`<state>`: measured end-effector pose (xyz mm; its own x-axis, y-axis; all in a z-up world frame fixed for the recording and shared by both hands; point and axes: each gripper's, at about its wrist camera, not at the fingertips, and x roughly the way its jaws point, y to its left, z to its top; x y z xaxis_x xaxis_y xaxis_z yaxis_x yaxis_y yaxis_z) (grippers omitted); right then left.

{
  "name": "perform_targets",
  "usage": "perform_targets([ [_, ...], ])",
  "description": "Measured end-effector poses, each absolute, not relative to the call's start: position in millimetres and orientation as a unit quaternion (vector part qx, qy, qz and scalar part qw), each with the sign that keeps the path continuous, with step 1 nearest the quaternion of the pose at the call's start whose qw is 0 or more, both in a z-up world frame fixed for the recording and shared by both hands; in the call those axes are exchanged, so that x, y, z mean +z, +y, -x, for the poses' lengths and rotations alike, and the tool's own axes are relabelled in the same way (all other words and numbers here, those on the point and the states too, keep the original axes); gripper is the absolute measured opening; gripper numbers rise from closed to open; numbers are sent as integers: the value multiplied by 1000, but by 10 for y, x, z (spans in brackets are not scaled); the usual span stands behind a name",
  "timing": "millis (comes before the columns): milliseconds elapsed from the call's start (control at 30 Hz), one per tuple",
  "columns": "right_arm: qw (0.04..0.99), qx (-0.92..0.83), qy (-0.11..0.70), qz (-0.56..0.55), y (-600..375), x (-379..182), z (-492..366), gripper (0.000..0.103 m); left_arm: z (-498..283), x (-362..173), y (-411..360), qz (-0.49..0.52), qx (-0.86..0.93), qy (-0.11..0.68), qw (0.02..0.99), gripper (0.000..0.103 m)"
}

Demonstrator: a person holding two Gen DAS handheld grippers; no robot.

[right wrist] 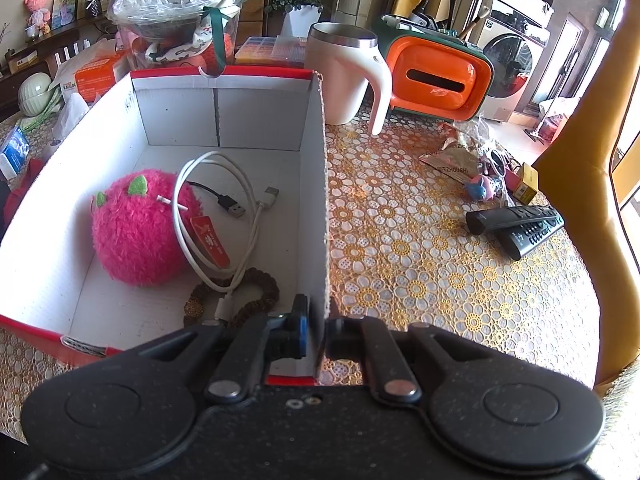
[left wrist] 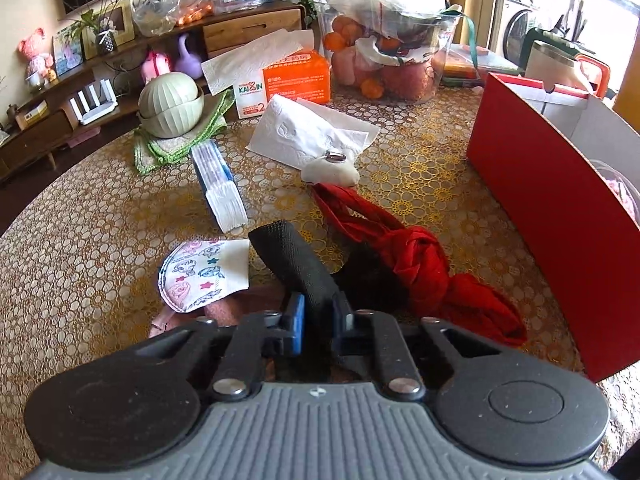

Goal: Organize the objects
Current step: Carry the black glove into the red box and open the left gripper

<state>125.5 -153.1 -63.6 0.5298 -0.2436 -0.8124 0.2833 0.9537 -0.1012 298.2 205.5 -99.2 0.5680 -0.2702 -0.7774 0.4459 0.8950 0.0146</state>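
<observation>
My left gripper (left wrist: pixel 316 276) is shut; its two black fingers (left wrist: pixel 288 256) press together with nothing seen between them, above the table beside a knotted red cloth (left wrist: pixel 416 264) that lies to their right. A printed child's face mask (left wrist: pixel 204 272) lies to their left. My right gripper (right wrist: pixel 318 320) is shut on the right wall of the red cardboard box (right wrist: pixel 320 200), which also shows at the right of the left wrist view (left wrist: pixel 552 208). Inside the box lie a pink plush ball (right wrist: pixel 136 228), a white USB cable (right wrist: pixel 216 216), a black cable (right wrist: pixel 224 202) and a brown bead bracelet (right wrist: pixel 256 296).
White tissues (left wrist: pixel 304 136), a tissue pack (left wrist: pixel 220 188), a small white pouch (left wrist: pixel 332 168), a green bowl (left wrist: pixel 172 104), an orange tissue box (left wrist: pixel 296 76) and a fruit basket (left wrist: pixel 388 60) crowd the table. Two remotes (right wrist: pixel 520 224), a white mug (right wrist: pixel 344 76), an orange holder (right wrist: pixel 436 76) and snack bags (right wrist: pixel 460 152) lie right of the box.
</observation>
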Motion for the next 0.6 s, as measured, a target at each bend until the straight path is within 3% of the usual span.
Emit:
perform_targets([
  [600,874,-150,461,-21,-1524,-636,-1258,9,-2662,-57,2098,-82,-294,364,880,7],
])
